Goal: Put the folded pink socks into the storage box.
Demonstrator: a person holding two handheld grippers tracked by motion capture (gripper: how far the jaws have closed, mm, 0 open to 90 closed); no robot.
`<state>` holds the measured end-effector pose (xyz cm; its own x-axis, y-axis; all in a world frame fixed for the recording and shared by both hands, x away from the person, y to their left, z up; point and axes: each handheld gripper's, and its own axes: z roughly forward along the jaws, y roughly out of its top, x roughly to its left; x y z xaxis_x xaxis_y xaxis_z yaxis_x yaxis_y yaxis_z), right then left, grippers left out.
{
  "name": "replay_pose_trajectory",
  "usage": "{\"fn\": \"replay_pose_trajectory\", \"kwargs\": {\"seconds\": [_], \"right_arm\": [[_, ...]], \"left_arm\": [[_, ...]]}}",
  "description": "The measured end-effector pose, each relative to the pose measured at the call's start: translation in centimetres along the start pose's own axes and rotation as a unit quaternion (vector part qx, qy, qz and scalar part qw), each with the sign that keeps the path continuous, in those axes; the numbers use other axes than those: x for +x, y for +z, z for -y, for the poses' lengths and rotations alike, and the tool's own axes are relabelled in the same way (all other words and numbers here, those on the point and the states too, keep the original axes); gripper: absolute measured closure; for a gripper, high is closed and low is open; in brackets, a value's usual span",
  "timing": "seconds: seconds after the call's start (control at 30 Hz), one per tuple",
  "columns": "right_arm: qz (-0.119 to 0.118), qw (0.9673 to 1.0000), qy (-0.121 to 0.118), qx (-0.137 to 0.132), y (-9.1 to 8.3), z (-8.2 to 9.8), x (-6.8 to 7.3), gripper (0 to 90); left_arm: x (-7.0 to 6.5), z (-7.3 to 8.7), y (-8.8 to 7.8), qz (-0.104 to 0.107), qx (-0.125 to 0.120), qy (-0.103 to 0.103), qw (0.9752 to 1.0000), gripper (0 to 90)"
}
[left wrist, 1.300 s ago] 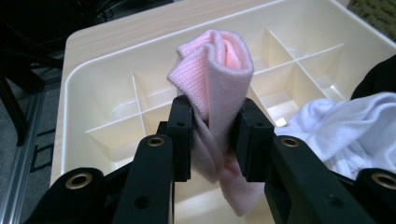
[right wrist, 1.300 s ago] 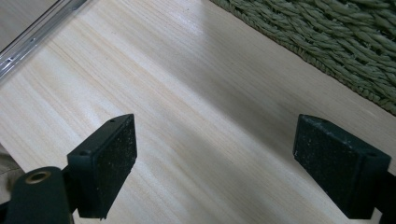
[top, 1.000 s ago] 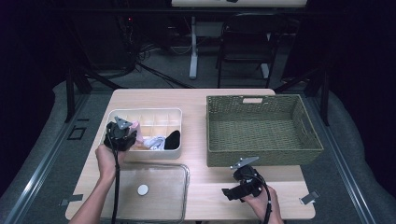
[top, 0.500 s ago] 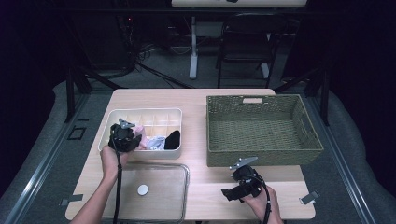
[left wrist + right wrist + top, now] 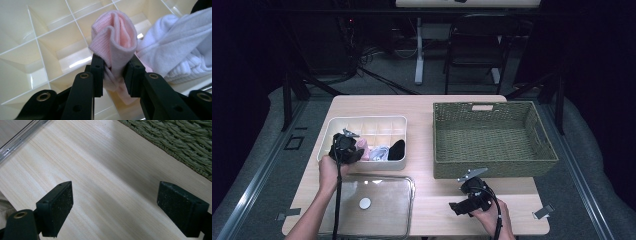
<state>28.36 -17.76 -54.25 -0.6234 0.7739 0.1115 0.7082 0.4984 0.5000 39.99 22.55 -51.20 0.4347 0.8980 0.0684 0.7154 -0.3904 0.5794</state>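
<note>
Near edge: right gripper [image 5: 460,206] rests low over bare table [image 5: 437,210], claws spread wide w/ nothing between. Clear lid [image 5: 377,205] lies flat by the left arm. Next back, left gripper [image 5: 113,68] pinches a pink sock [image 5: 115,37], rolled up, inside the white divider box [image 5: 367,122]. White sock [image 5: 180,50] sits just beside it, black sock [image 5: 397,149] after. Far right: green woven basket [image 5: 492,137].

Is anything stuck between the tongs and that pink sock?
No. The left tongs are already shut on the pink sock, pads pressing its folds over the divided box. The white sock only lies beside it, not in between.
</note>
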Motion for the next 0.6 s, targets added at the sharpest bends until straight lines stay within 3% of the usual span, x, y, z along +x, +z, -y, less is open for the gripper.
{"fn": "replay_pose_trajectory", "kwargs": {"seconds": [0.03,0.17,0.2,0.33,0.47,0.6], "right_arm": [[0.002,0.9999,-0.008,0.007,0.0,-0.1,-0.1,13.0],[0.004,1.0,-0.001,0.002,0.1,-0.1,0.1,13.1],[0.004,1.0,-0.001,0.002,0.1,-0.1,0.1,13.1],[0.005,0.9999,-0.005,0.009,0.0,-0.1,0.0,13.2],[0.005,0.9999,-0.007,0.008,-0.2,-0.1,-0.1,13.3],[0.005,1.0,0.006,-0.001,-0.2,0.0,-0.3,13.3]], "left_arm": [[0.1,0.0,0.0,0.004,0.002,-0.002,1.0,72.4],[-0.2,0.1,0.4,0.008,0.017,0.002,0.9998,72.8],[-0.3,0.0,0.5,0.008,0.026,0.012,0.9996,72.8],[0.2,0.0,0.3,0.023,0.025,-0.002,0.9994,72.2],[0.7,-0.2,-0.5,0.029,0.019,-0.014,0.9993,61.0],[0.9,-0.5,-1.8,0.036,-0.003,-0.028,0.999,46.8]]}}
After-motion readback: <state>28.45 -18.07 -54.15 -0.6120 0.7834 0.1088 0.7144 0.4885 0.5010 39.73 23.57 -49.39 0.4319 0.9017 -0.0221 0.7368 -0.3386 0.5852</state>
